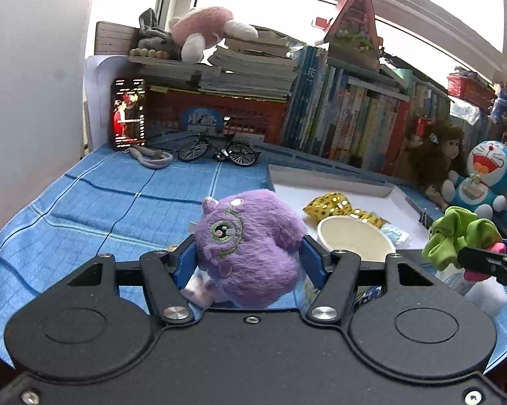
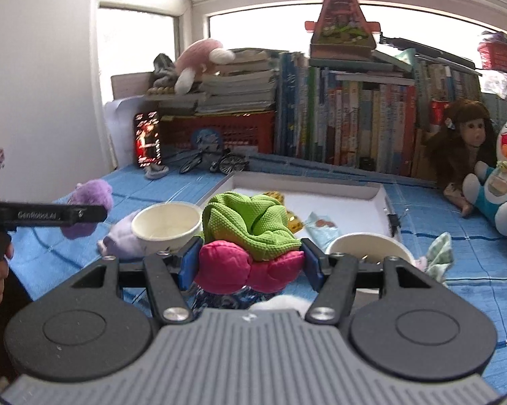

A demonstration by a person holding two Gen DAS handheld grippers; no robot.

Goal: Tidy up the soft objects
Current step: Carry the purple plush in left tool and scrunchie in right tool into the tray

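Observation:
My left gripper (image 1: pixel 248 258) is shut on a fluffy purple plush toy (image 1: pixel 250 243) and holds it above the blue cloth. My right gripper (image 2: pixel 250 261) is shut on a green and pink fabric toy (image 2: pixel 250 236), held above two paper cups; it also shows at the right in the left wrist view (image 1: pixel 462 239). The purple plush shows at the left in the right wrist view (image 2: pixel 91 202) with the left gripper. A white tray (image 2: pixel 337 185) lies behind, holding a gold sequin item (image 1: pixel 334 204) and a small packet (image 2: pixel 321 227).
A paper cup (image 2: pixel 167 226) stands left of the right gripper, another paper cup (image 2: pixel 368 246) right of it. A pale purple soft item (image 2: pixel 118 236) and a green checked cloth (image 2: pixel 440 253) lie on the blue cloth (image 1: pixel 101 202). Doraemon plush (image 1: pixel 486 179), doll (image 2: pixel 462 148), toy bicycle (image 1: pixel 216 152), phone, books at the back.

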